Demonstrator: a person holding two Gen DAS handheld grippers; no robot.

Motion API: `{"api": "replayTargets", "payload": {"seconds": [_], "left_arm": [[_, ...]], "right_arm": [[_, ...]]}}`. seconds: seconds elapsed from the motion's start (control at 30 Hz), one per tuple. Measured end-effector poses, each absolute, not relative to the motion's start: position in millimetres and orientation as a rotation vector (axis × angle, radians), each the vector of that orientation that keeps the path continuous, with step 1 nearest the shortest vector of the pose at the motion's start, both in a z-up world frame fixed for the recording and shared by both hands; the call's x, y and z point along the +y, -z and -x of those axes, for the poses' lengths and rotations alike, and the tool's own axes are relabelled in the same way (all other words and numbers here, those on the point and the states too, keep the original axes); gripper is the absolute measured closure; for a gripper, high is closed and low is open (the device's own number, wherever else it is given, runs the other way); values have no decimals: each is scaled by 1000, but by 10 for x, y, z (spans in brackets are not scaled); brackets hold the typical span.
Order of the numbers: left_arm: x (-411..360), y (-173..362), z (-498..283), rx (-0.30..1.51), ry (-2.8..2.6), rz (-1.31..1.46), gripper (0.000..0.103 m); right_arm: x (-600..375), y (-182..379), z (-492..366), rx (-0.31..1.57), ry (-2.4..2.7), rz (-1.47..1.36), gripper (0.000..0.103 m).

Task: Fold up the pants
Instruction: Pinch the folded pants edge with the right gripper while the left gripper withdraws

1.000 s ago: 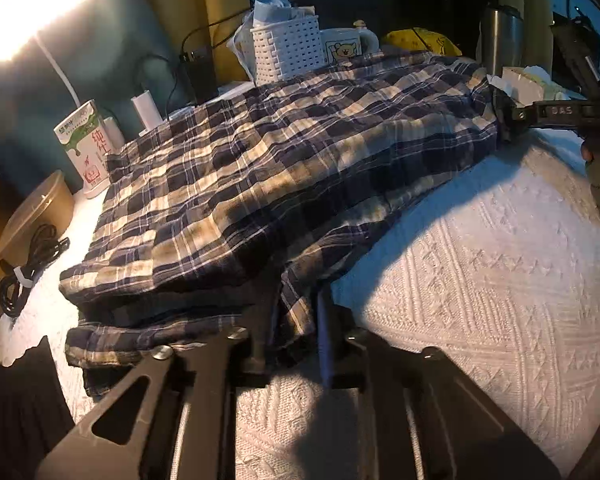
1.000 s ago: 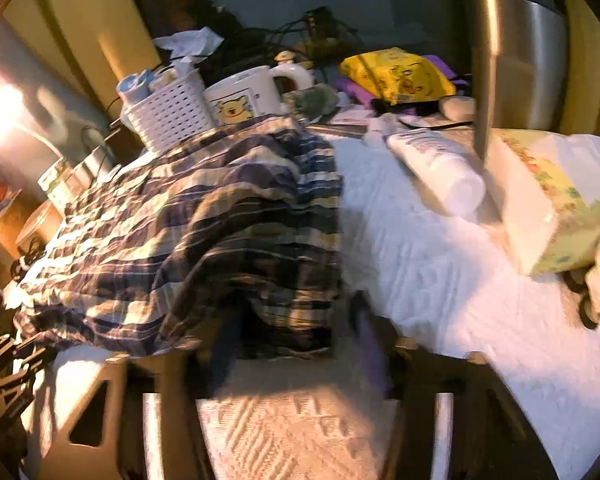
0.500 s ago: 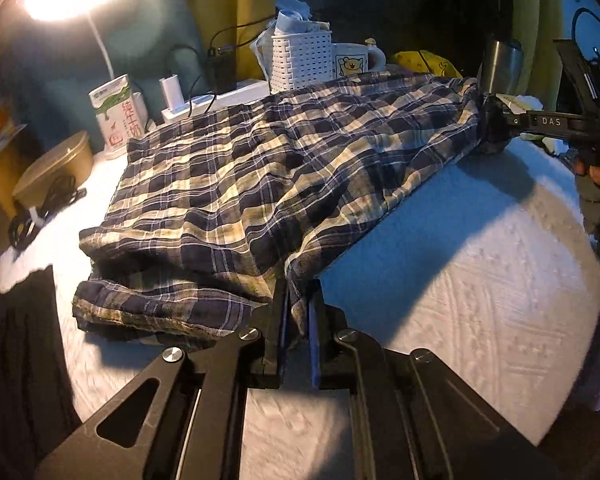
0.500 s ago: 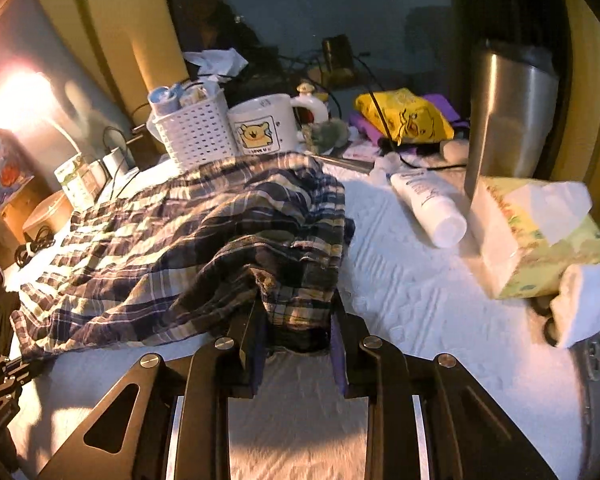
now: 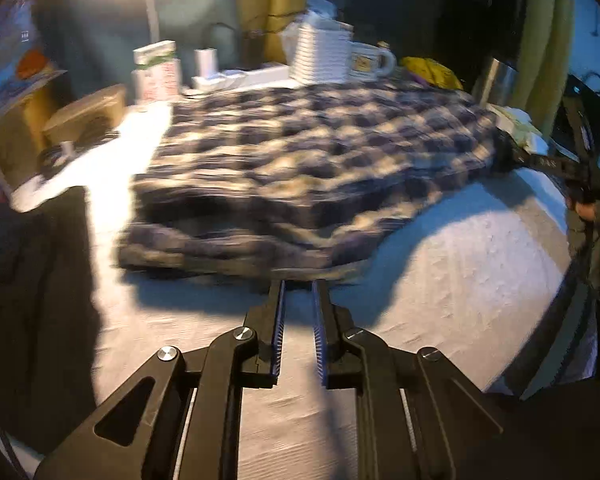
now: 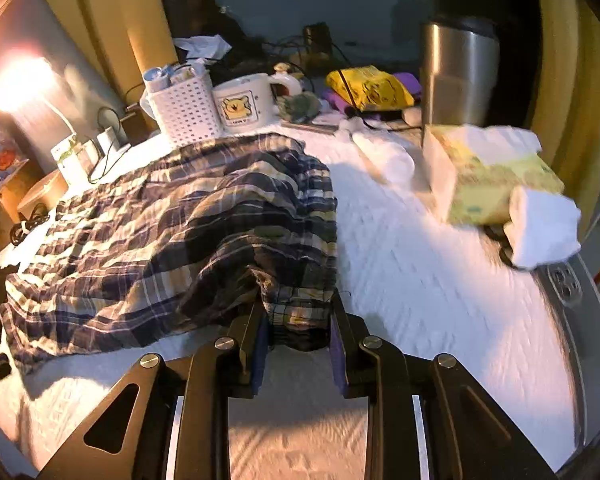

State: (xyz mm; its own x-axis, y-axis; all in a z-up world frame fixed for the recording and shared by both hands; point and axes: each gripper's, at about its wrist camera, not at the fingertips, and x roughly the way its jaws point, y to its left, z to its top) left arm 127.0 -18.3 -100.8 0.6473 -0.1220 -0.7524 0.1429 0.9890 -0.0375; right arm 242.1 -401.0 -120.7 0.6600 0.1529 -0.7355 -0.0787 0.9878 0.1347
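While the right hand-held gripper [image 6: 298,322] clamps the plaid pants [image 6: 172,232], the left hand-held gripper [image 5: 299,296], just opening, holds nothing.

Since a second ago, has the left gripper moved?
Yes. The left gripper has pulled back off the hem of the pants it was clamping. Its jaws have just opened and are empty, with bare white cover beneath them.

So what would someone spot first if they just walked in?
Probably the big blue-and-cream plaid pants spread across the white textured bedspread, one bunched end pinched in the right tool. Then the glowing lamp at far left, and the white bear mug behind the pants.
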Motion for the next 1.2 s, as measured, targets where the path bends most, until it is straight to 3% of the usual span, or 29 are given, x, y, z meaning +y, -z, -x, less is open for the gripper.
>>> {"api": "replayTargets", "payload": {"seconds": [0.07, 0.13, 0.2, 0.4, 0.47, 0.5, 0.53, 0.87, 1.13, 1.2], "left_arm": [[-24, 977, -1274, 833, 102, -26, 82], [185, 940, -1345, 804, 42, -10, 61], [344, 930, -1452, 779, 0, 8, 53], [580, 1088, -1831, 811, -22, 50, 51], [560, 1158, -1875, 825, 16, 49, 57], [551, 1192, -1886, 832, 16, 44, 85], [545, 1237, -1899, 855, 6, 35, 101], [779, 1261, -1593, 869, -115, 51, 101], [818, 932, -1550, 841, -149, 62, 99], [872, 834, -1597, 813, -146, 68, 93]], "right_arm": [[-4005, 1212, -2392, 840, -126, -90, 77], [-3985, 1198, -2363, 834, -122, -86, 77], [-3969, 1172, -2346, 826, -119, -82, 77], [-3957, 1103, -2339, 816, -121, -76, 77], [-3959, 1098, -2337, 817, -122, -72, 77], [-3957, 1099, -2336, 819, -122, -70, 77], [-3957, 1102, -2337, 820, -122, -69, 77], [-3926, 1184, -2378, 842, -125, -68, 77], [-3964, 1219, -2339, 856, -114, -52, 76], [-3999, 1200, -2304, 850, -105, -50, 76]]}}
